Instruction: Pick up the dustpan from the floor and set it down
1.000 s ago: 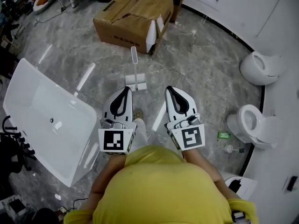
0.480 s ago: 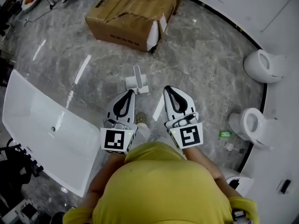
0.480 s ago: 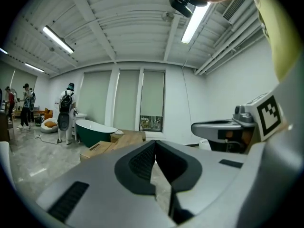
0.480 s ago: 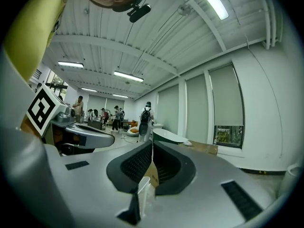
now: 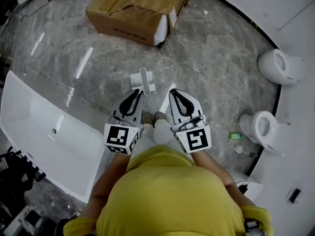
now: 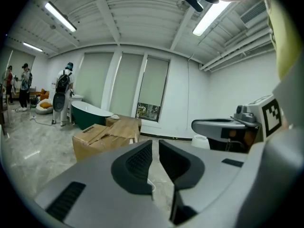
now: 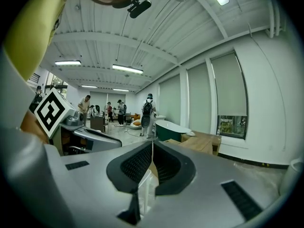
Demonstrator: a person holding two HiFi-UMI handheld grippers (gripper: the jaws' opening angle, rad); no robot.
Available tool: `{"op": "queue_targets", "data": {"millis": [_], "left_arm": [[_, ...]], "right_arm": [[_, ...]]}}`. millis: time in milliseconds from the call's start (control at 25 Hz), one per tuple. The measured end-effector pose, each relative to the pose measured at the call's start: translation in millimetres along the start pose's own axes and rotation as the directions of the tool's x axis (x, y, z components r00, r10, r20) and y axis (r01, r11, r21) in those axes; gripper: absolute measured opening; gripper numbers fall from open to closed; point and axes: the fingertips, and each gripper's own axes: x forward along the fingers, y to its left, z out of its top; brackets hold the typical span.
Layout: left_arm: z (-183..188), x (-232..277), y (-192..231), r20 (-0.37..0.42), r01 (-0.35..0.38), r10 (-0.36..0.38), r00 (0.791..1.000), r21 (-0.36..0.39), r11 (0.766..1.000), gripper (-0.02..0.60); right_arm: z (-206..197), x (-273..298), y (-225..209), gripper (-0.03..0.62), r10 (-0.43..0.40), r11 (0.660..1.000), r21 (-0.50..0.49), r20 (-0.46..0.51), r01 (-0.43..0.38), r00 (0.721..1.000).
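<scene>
The white dustpan (image 5: 143, 81) stands on the grey marble floor with its handle upright, seen in the head view just beyond my two grippers. The left gripper (image 5: 135, 94) points at it, its tip close below the pan and apart from it. Its jaws are opening: in the left gripper view the left gripper (image 6: 156, 148) shows a narrow gap with nothing in it. To the right, the right gripper (image 5: 176, 93) is clear of the dustpan. In its own view the right gripper (image 7: 152, 148) is shut with nothing held.
A torn cardboard box (image 5: 135, 9) lies on the floor beyond the dustpan. A white bathtub (image 5: 44, 132) sits at the left. Two toilets (image 5: 280, 65) (image 5: 261, 129) stand along the curved right wall, with a small green thing (image 5: 235, 136) by the nearer one. People (image 6: 62, 91) stand far off.
Both grippers have moved forward and down toward the dustpan, which now sits just ahead of the left gripper's tip. The box and tub have slid up and out of the head view.
</scene>
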Motion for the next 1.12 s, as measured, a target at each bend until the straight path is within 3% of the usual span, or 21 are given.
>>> {"op": "queue_targets", "data": {"millis": [240,480,640,960,1120], "left_arm": [[-29.5,25.5,3.5,-0.120,0.056,-0.067,0.991,-0.095,0.994,0.107],[-74.8,49.5,13.8,-0.231,0.086,-0.132,0.964,-0.201,0.976,0.183],[-102.6,60.0,22.1,-0.280,0.099,-0.182,0.943,-0.284,0.954,0.233],[-139.5,80.1,25.7,-0.343,0.168,-0.308,0.887,-0.381,0.909,0.310],[-146.5,90.5,19.6,-0.329,0.237,-0.404,0.853,-0.446,0.863,0.319]], "right_arm": [[-13.8,6.1,-5.9,0.020,0.029,0.999,-0.024,-0.047,-0.031,0.998],[-38.7,18.8,-6.8,0.020,0.073,0.996,-0.045,-0.105,-0.078,0.992],[-52.4,26.2,-4.2,0.020,0.091,0.994,-0.048,-0.141,-0.099,0.986],[-75.8,39.3,-5.3,0.020,0.103,0.994,-0.022,-0.214,-0.111,0.971],[-86.7,47.1,-6.7,0.020,0.112,0.993,-0.011,-0.251,-0.118,0.962]]}}
